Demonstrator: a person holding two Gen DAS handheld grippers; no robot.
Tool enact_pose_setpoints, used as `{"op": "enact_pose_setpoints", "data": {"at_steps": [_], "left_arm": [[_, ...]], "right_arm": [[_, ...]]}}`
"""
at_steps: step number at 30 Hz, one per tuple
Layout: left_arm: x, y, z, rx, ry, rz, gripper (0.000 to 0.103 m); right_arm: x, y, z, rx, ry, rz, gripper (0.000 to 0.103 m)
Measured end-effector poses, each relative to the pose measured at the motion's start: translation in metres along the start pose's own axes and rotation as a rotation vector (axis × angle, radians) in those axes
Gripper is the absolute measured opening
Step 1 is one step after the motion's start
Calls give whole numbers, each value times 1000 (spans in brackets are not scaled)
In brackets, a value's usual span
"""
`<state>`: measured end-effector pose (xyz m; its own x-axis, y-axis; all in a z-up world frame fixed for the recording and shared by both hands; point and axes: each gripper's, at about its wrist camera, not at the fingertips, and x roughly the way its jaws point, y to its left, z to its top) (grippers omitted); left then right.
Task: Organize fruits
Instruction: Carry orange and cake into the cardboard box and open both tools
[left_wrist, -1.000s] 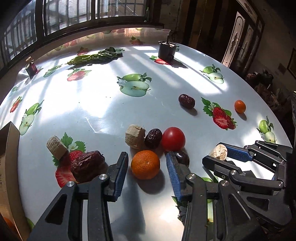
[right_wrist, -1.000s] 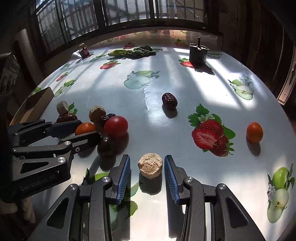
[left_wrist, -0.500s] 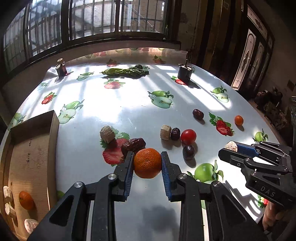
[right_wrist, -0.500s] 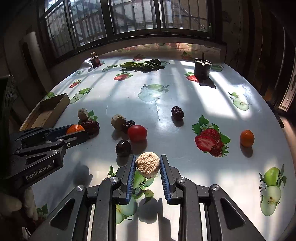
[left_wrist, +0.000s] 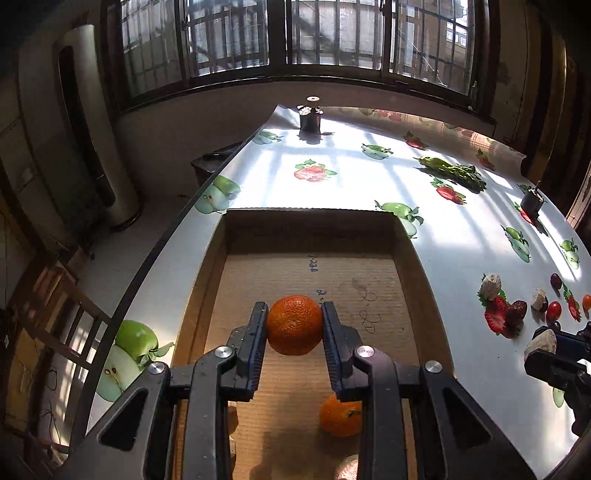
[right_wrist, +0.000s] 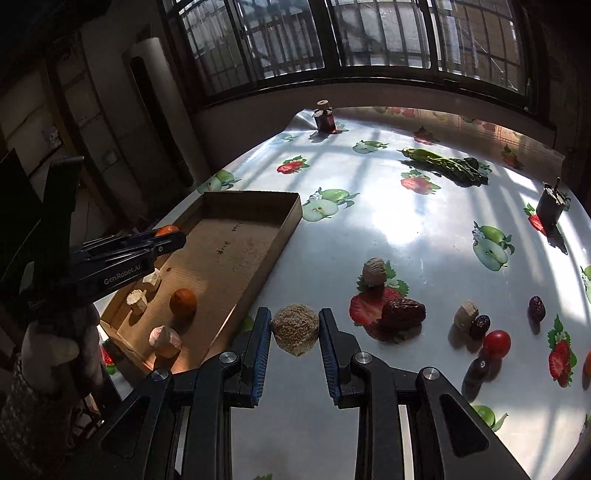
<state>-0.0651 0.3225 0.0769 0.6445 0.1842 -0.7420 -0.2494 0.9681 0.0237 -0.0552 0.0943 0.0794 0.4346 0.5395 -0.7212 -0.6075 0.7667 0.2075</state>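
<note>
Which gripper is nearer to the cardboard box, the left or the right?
Left. The left gripper, shut on an orange, hangs over the cardboard box. The right gripper, shut on a tan cake, is beside the box, above the table.

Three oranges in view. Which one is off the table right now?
The orange clamped in the left gripper, held above the box. One orange lies in the box; another sits far out on the table.

Left gripper (left_wrist: 294, 325) tilted down, jaws clamped on orange (left_wrist: 294, 324); right gripper (right_wrist: 295, 328) tilted down, jaws pinching crumbly tan piece (right_wrist: 295, 328), lifted off table
</note>
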Motion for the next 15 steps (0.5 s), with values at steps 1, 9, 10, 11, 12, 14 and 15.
{"op": "enact_pose_setpoints", "data": {"at_steps": [1,9,10,11,12,14,15], "left_arm": [[7,8,1,-12,10,13,28],[42,37,3,-94,102,20,28],[43,37,3,-98,112,15,28],[45,38,2,-102,124,13,28],[45,39,1,-108,129,12,28],[44,43,1,-123,120,-2,29],[42,43,1,-126,114,0,29]], "right_arm": [[13,12,5,-15,18,16,28],[98,65,22,-109,129,3,29],[106,65,24,-107,139,-1,29],[113,65,26,-105,149,-6,29],[119,65,27,-103,158,-11,29],[130,65,28,-98,173,-18,29],[135,66,28,-97,179,-16,29]]}}
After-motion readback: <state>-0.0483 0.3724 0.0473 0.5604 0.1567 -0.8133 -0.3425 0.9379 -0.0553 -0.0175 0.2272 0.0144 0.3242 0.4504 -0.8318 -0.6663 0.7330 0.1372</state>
